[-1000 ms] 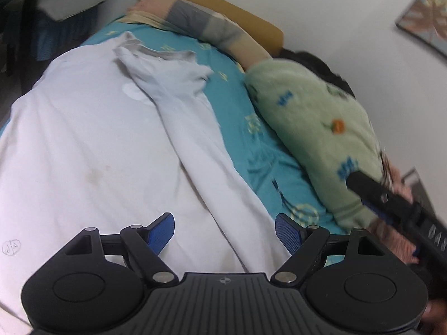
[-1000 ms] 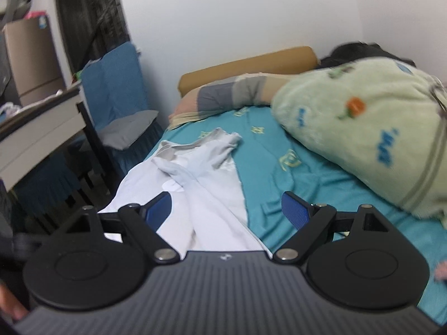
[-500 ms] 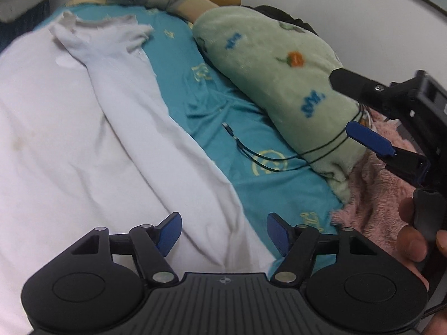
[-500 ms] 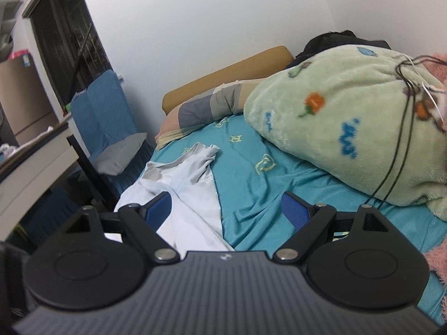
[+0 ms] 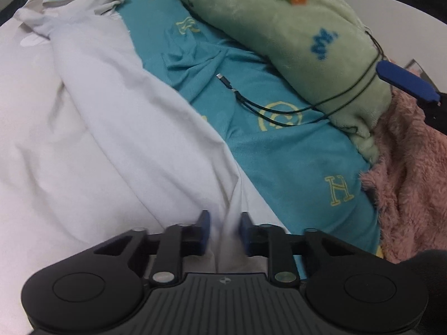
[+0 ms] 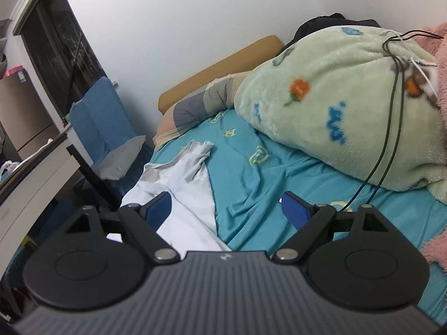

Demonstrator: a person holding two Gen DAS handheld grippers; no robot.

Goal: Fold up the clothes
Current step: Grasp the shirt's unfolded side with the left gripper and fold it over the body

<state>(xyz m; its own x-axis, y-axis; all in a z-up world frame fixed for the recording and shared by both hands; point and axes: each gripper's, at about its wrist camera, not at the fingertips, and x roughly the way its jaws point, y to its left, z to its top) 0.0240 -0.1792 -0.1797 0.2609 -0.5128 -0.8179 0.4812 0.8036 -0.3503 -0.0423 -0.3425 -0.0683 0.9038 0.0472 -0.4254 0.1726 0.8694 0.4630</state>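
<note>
Shirt [image 5: 92, 128] spreads left of and ahead of the left claw [image 5: 222, 230], whose jaws, apart a second ago, are closing on its hem fold: likely the grab before folding. Farther right, the right claw [image 6: 226, 209] stands wide apart, empty.

The white garment [image 5: 92, 128] is cut off by the left edge in the left wrist view, and its near hem is hidden behind the left tongs [image 5: 222, 230]. Whether cloth is pinched there cannot be told. The black cable [image 5: 279, 111] is lost behind the green blanket [image 5: 293, 28].
</note>
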